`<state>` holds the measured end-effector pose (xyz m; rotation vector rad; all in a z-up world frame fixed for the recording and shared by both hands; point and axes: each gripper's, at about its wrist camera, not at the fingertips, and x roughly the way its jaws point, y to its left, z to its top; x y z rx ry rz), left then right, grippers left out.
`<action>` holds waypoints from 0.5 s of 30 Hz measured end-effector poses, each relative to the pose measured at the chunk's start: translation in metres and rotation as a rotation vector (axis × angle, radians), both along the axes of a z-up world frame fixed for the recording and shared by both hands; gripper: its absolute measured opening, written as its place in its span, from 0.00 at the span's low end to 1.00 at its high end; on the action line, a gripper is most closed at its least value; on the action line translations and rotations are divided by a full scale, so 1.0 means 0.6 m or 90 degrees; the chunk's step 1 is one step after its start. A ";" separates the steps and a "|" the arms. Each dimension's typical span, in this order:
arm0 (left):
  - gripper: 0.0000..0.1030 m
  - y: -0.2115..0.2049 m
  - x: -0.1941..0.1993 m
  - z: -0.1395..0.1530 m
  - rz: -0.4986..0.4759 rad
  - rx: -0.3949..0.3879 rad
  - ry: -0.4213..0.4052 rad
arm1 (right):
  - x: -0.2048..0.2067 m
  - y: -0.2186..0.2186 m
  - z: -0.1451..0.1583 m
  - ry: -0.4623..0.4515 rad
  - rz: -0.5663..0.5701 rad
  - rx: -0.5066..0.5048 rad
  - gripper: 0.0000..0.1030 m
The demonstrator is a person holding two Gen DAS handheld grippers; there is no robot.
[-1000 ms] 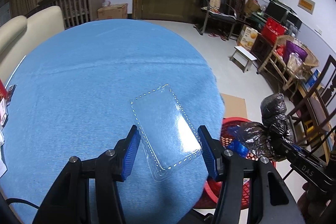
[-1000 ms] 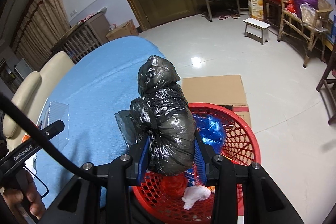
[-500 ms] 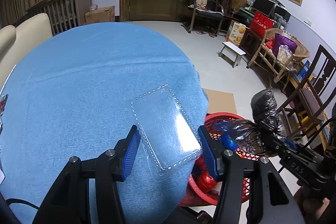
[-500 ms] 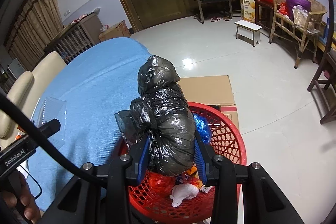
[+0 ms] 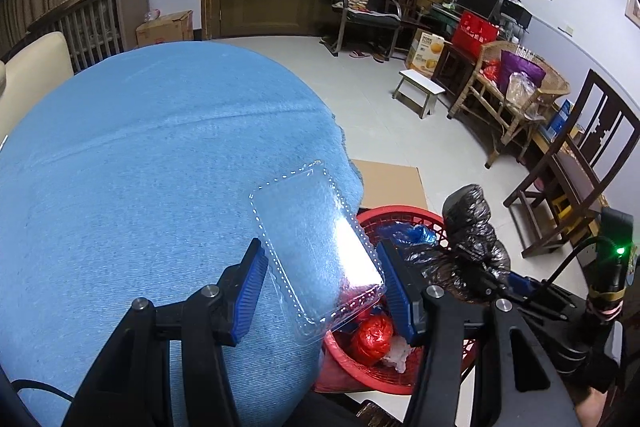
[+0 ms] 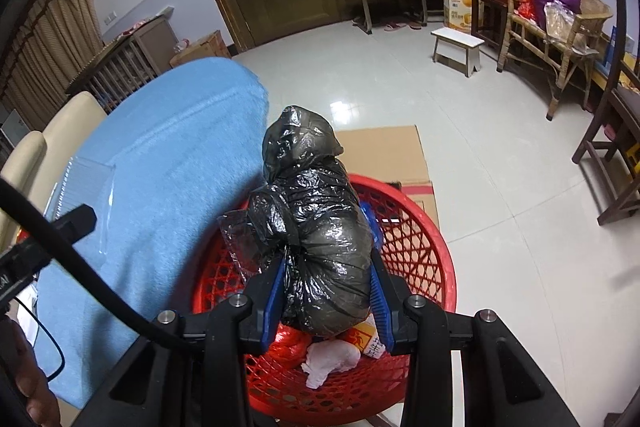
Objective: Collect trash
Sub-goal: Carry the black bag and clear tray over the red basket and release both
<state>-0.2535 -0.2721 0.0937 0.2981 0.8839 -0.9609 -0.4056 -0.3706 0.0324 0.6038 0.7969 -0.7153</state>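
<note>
Both grippers loaded: left gripper [image 5: 320, 279] clamps clear tray [image 5: 316, 247]; right gripper [image 6: 328, 291] clamps black bag [image 6: 316, 239]

Both grippers are black, with ribbed blue fingers [image 5: 250, 277] and silver screws [image 6: 414, 302]; a black cable [image 6: 72, 251] curves past the right gripper [image 6: 326, 291].

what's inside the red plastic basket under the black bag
Inside the red plastic lattice basket: a red crumpled bag, white crumpled paper and a blue wrapper. The crumpled black plastic bag covers the rest.
</note>
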 end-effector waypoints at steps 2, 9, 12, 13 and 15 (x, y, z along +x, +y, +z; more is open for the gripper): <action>0.56 -0.004 -0.002 -0.003 -0.003 0.004 0.000 | -0.003 -0.001 -0.011 0.014 -0.009 0.009 0.39; 0.56 -0.012 -0.004 -0.007 -0.012 0.006 0.005 | -0.006 0.010 -0.034 0.052 -0.022 0.033 0.39; 0.56 -0.018 -0.003 -0.007 -0.015 0.005 0.009 | -0.009 0.010 -0.036 0.060 -0.030 0.037 0.39; 0.56 -0.014 0.000 -0.008 -0.016 0.004 0.010 | -0.009 0.009 -0.036 0.061 -0.033 0.039 0.39; 0.56 -0.016 0.001 -0.009 -0.019 0.004 0.012 | -0.012 0.008 -0.035 0.065 -0.039 0.040 0.39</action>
